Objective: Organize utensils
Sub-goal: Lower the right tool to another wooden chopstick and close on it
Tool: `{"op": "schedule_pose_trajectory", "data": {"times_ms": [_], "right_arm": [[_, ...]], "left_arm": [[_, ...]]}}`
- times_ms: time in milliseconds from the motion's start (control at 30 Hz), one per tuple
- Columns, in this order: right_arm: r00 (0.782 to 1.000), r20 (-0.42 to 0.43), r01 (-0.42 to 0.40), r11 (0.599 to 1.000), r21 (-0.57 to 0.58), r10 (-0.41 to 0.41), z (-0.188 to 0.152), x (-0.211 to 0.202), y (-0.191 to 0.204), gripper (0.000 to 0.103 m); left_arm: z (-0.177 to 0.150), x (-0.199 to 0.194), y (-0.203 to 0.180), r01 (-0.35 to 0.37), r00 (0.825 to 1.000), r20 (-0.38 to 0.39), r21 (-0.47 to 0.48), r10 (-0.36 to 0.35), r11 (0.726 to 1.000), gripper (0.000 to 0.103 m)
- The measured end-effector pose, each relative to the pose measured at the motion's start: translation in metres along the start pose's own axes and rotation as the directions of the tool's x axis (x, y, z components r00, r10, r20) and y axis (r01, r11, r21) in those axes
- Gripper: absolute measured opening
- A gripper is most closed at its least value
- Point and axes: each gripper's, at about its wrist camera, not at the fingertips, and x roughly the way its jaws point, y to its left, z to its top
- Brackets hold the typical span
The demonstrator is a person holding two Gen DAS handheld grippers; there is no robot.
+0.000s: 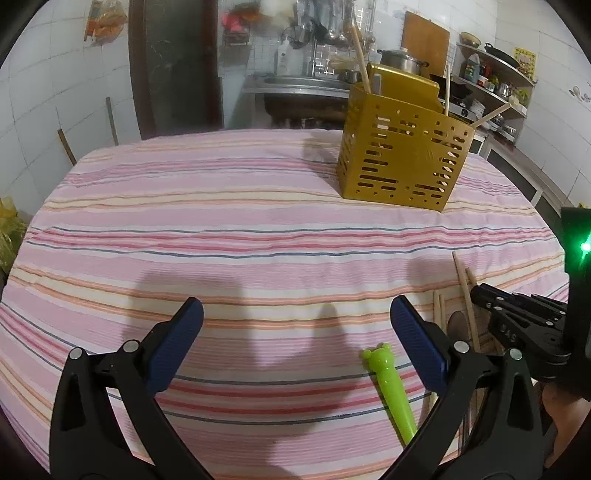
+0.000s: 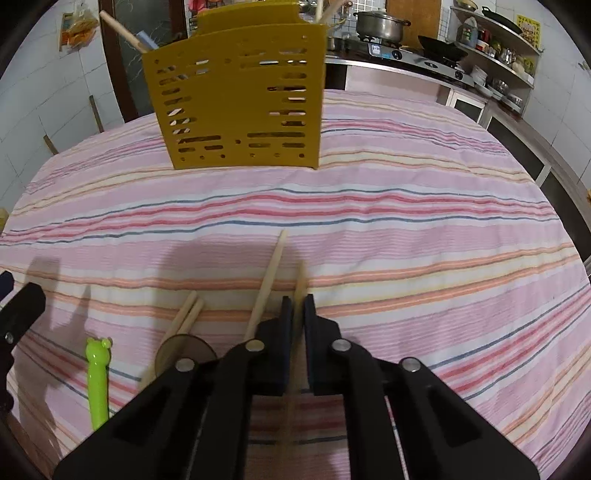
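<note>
A mustard-yellow slotted utensil holder (image 1: 402, 155) (image 2: 240, 99) stands on the striped tablecloth with chopsticks and a handle poking out of it. My right gripper (image 2: 298, 306) (image 1: 480, 291) is shut on a wooden chopstick (image 2: 300, 280) that runs between its pads and points toward the holder. Another chopstick (image 2: 267, 280) lies just left of it. A pair of chopsticks (image 2: 189, 314) rests over a brown spoon (image 2: 184, 349). A green bear-headed utensil (image 1: 391, 387) (image 2: 98, 376) lies on the cloth. My left gripper (image 1: 295, 314) is open over bare cloth, the green utensil beside its right finger.
The table is covered by a pink striped cloth (image 1: 221, 229). Behind it are a steel sink (image 1: 295, 88), a stove with a pot (image 2: 380, 26) and shelves of kitchenware (image 2: 498, 48). A dark door (image 1: 173, 62) stands at the back left.
</note>
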Motion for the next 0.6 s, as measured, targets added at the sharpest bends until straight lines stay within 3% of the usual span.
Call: {"op": "schedule_pose_trajectory", "data": {"times_ms": [367, 600], "right_arm": [[1.000, -0.003, 0.031, 0.999, 0.005, -0.031, -0.004, -0.007, -0.039, 0.006], [1.000, -0.013, -0.005, 0.998, 0.062, 0.005, -0.006, -0.005, -0.069, 0.006]], "left_arm": [[0.001, 0.002, -0.017, 0.048, 0.999, -0.019, 0.042, -0.047, 0.998, 0.097], [0.003, 0.008, -0.038, 0.099, 0.994, -0.055, 0.078, -0.095, 0.992, 0.092]]}}
